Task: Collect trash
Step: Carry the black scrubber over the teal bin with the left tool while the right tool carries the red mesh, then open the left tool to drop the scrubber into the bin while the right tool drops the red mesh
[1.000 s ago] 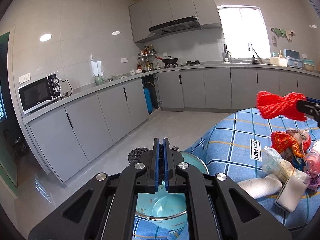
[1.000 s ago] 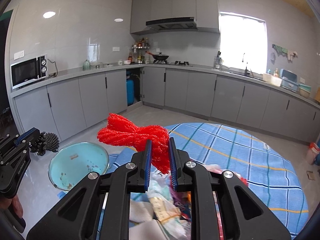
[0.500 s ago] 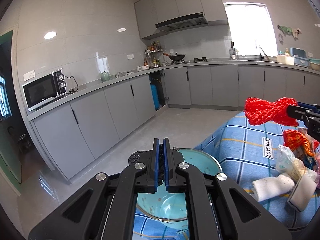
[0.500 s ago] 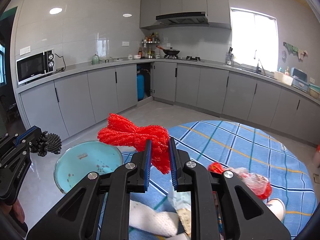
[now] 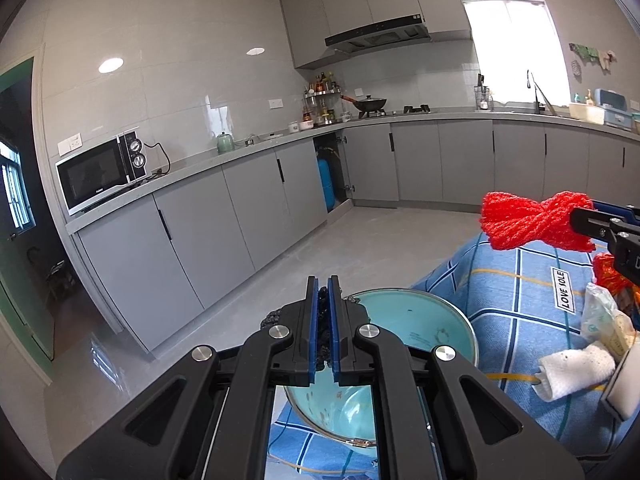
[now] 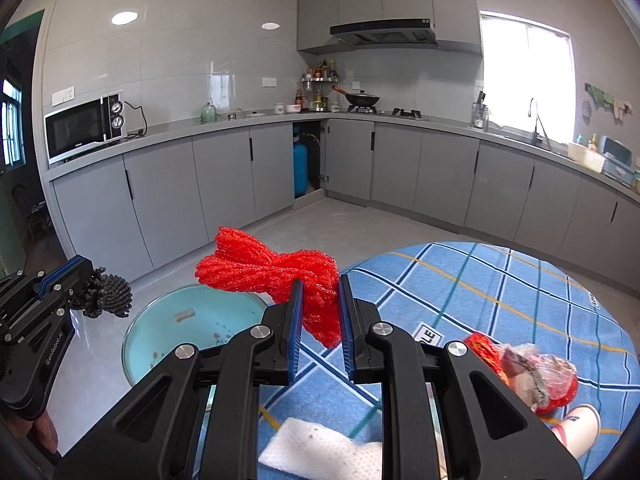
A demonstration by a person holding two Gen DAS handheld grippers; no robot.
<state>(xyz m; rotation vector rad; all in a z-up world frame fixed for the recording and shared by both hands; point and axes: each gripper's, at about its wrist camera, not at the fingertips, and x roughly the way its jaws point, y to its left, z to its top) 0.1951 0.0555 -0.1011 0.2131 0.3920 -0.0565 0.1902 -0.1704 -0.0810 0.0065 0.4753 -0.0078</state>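
The left tool (image 5: 324,288) was seen with its blue pads nearly together, pinched on a black, crinkled mesh bundle (image 6: 105,291) that bulged out past the tips. In the right wrist view this bundle was shown hanging from the tool's end, above the floor and just beside the far left rim of a teal bowl (image 6: 168,344). The right tool (image 6: 319,286) was closed on a red net bundle (image 6: 272,270), which was gripped at one end so that most of it jutted out to the left of the pads, over the far edge of the bowl. The bowl was set at the edge of a round desk (image 6: 500,280) covered with a blue checked cloth; a few dark specks and a small scrap were seen on its inner surface. More trash was left lying on the cloth: a white foam-like piece (image 6: 320,450) close under the right tool, and, to the right, a crumpled clear wrapper with red netting (image 6: 532,372). In the left wrist view a white rolled piece (image 5: 576,368) and a pale plastic bag (image 5: 600,316) were seen in the same heap. Behind it all, grey kitchen cabinets (image 6: 224,176) and a microwave (image 6: 82,126) were visible.
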